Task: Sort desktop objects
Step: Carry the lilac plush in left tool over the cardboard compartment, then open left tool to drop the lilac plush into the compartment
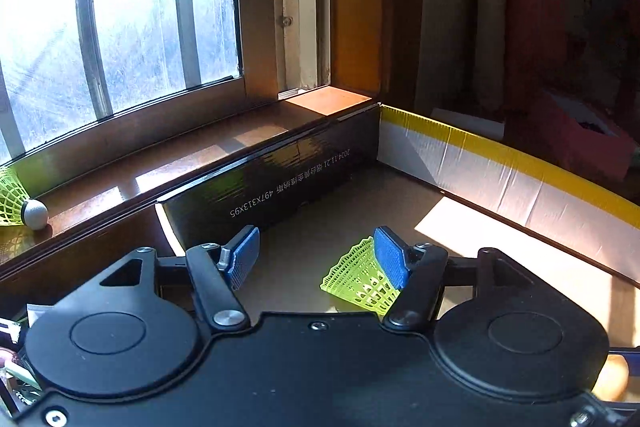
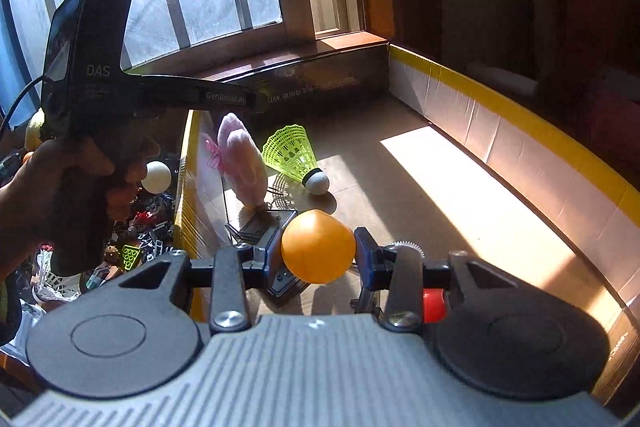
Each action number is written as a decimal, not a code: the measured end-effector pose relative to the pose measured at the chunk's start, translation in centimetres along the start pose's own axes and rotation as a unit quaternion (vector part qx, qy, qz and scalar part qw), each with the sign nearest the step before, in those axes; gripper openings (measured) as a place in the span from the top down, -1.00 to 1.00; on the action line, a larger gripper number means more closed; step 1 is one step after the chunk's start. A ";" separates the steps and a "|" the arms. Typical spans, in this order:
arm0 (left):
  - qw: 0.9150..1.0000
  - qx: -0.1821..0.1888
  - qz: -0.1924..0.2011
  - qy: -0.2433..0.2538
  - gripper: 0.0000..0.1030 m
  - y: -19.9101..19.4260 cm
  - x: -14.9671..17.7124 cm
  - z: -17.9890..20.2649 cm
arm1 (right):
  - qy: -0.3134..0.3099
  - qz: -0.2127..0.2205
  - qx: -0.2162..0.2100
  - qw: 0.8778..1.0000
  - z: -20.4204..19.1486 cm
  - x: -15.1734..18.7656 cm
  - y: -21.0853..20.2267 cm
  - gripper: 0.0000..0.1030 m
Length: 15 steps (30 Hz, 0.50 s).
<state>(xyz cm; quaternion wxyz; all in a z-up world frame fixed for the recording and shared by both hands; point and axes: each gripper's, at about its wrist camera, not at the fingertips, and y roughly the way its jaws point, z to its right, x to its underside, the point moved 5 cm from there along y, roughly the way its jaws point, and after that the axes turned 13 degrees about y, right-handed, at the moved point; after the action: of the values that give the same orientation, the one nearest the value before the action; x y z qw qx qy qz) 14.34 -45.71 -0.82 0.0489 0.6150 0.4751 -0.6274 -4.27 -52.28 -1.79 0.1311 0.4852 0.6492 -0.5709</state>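
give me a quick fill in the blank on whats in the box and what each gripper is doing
The right gripper is shut on an ____ ball.
The shuttlecock lying in the cardboard box has a ____ skirt.
Beside that shuttlecock stands a fluffy ____ toy.
The left gripper has its fingers ____, with nothing between them.

Missing words: orange; yellow-green; pink; open

Shuttlecock (image 2: pixel 294 155) in box (image 2: pixel 520 143), beside plush (image 2: pixel 242 163)
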 end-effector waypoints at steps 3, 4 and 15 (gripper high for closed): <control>1.000 0.003 0.007 -0.002 -0.47 -0.6 -0.3 0.0 | -0.003 -0.001 0.001 1.000 -0.2 0.1 0.0 0.17; 1.000 0.005 0.008 -0.004 -0.51 -0.8 -0.3 0.0 | -0.004 -0.001 0.002 1.000 -0.2 0.0 -0.1 0.17; 1.000 0.008 0.018 0.000 -0.71 -3.5 -0.3 0.6 | 0.008 0.005 0.017 1.000 0.0 -0.3 -0.6 -0.35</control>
<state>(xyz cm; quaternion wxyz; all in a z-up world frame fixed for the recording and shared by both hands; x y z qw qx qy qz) 11.72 -44.36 1.23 0.0554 0.6242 0.4586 -0.6301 -4.56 -52.34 -1.17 0.1207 0.4953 0.6381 -0.5770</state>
